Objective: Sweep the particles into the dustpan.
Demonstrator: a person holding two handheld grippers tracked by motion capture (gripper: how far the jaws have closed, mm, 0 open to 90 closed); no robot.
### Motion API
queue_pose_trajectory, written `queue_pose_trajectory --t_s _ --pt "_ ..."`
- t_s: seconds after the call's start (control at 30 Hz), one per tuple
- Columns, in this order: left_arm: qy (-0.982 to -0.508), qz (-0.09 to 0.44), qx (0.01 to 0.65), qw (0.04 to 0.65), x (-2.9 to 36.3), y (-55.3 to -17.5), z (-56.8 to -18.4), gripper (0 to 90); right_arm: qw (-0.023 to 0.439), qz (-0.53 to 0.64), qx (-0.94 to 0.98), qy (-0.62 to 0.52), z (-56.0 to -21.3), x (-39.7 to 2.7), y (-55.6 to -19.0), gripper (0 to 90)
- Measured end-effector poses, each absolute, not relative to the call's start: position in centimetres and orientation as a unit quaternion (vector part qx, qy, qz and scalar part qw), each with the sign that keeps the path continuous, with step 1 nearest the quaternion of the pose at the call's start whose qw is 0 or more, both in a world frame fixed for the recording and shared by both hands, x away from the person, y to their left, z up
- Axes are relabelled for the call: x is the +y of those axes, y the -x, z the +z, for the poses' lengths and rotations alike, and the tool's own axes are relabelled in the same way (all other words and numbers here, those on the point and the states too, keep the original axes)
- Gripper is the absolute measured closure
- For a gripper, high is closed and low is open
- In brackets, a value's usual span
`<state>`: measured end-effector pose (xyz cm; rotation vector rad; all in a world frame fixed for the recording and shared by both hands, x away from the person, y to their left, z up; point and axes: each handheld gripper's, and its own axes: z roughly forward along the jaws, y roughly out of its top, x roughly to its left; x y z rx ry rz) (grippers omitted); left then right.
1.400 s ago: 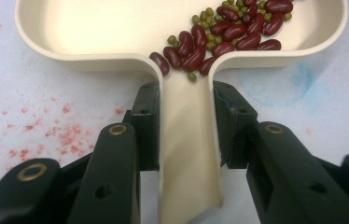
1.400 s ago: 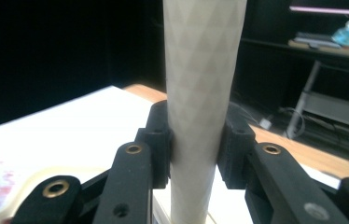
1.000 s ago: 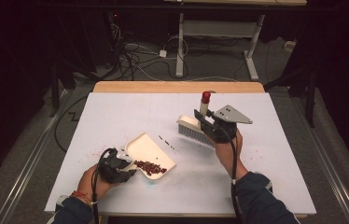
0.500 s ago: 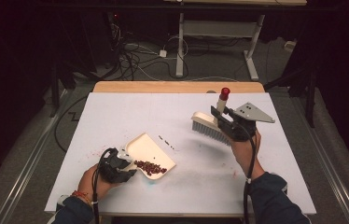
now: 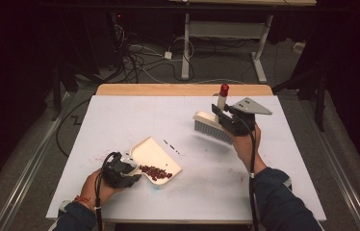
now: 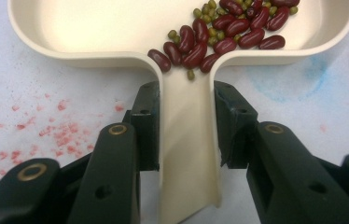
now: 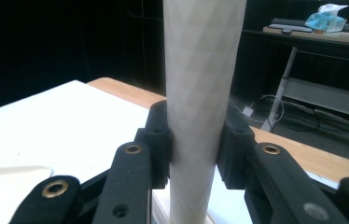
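Dustpan (image 5: 155, 155): flat on the bench (image 5: 120, 115), my left gripper (image 6: 186, 107) jaws clamping its handle, steadying it so the beans (image 6: 228, 28) stay inside.
Brush (image 5: 212, 126): lifted clear, right gripper (image 7: 195, 140) jaws gripping its handle, ready for the stray bits (image 5: 171, 144).

a white table (image 5: 120, 125) with a bare wooden strip along its far edge carries a cream dustpan (image 5: 153, 156) near the front left, resting flat. a few dark beans (image 5: 172, 146) lie loose just beyond it, amid faint red and blue stains.
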<state>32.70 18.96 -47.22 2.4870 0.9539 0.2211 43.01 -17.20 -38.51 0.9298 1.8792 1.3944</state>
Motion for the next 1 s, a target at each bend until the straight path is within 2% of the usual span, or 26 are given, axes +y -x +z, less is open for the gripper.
queue_pose_trajectory --t_s 0.23,0.43,0.63,0.83,1.0 --pt "-0.907 0.082 0.346 0.227 18.6 -32.9 -47.2 63.4 0.296 0.531 0.714 -0.346 -38.9 -13.0 -45.8 70.1" --pt "-0.906 0.088 0.347 0.224 18.4 -32.8 -47.1 63.4 0.289 0.523 0.733 -0.325 -39.3 -9.5 -46.8 70.1" --pt "-0.902 0.083 0.351 0.237 18.6 -32.6 -47.2 63.4 0.259 0.522 0.747 -0.32 -40.6 -8.2 -46.1 70.2" --pt "-0.901 0.083 0.354 0.236 18.6 -32.6 -47.4 63.4 0.26 0.523 0.762 -0.279 -41.0 -7.7 -43.0 70.0" --pt "-0.9 0.083 0.359 0.233 18.4 -32.7 -47.3 63.5 0.235 0.537 0.769 -0.257 -41.0 -7.4 -40.8 70.1"
